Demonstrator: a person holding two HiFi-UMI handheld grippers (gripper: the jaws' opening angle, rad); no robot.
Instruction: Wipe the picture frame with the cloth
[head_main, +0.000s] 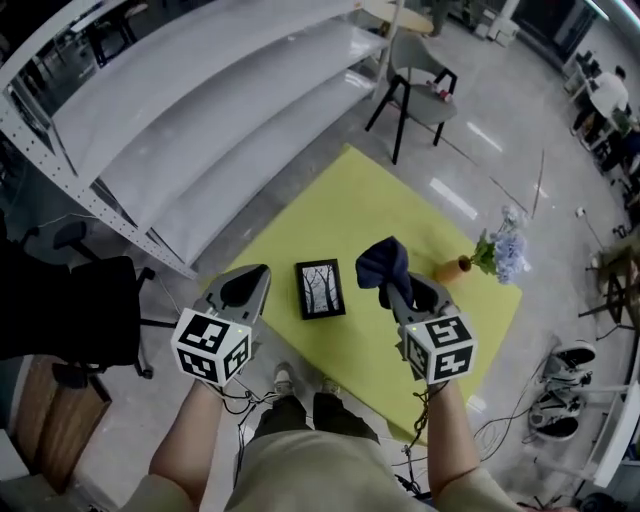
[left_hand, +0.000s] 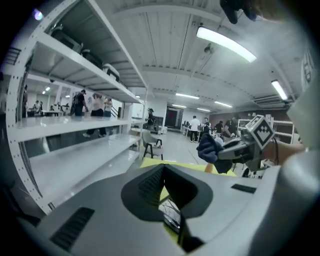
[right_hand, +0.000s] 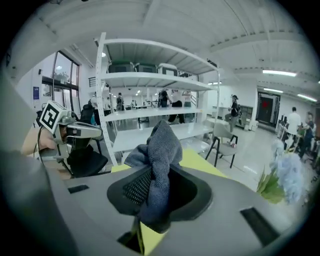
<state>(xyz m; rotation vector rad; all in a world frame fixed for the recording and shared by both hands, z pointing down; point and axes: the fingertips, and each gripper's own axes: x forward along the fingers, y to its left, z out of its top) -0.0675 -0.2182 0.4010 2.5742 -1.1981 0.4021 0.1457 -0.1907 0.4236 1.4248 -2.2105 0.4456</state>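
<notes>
L tongs: my L tongs (head_main: 245, 288) are held in the air above the near-left edge of the yellow surface (head_main: 370, 210). Jaws drawn tog., only a thin slit left, nothing btwn them. Through the slit I see a strip of yellow and a bit of the frame.
R tongs: my R tongs (head_main: 397, 292) are held in the air over the yellow surface, to the right of the frame. Jaws clamped on the cloth.
Cloth: dark blue-grey cloth (head_main: 384, 262), bunched. Most of it sticks up past the jaw tips and a tail hangs below. Not touching the frame.
Picture frame: black picture frame (head_main: 320, 288) w/ bare-tree print, approx. mid-surface, closer to the near-left edge. In head view it sits btwn my two tongs, apart from both. Flat or propped: can't tell.
Vase: small orange-brown vase (head_main: 453, 268) w/ pale blue flowers (head_main: 503, 255), near the right corner, well apart from the frame.
Surroundings: grey chair (head_main: 415, 85) beyond the far corner, white shelving (head_main: 200, 110) along the left side.
</notes>
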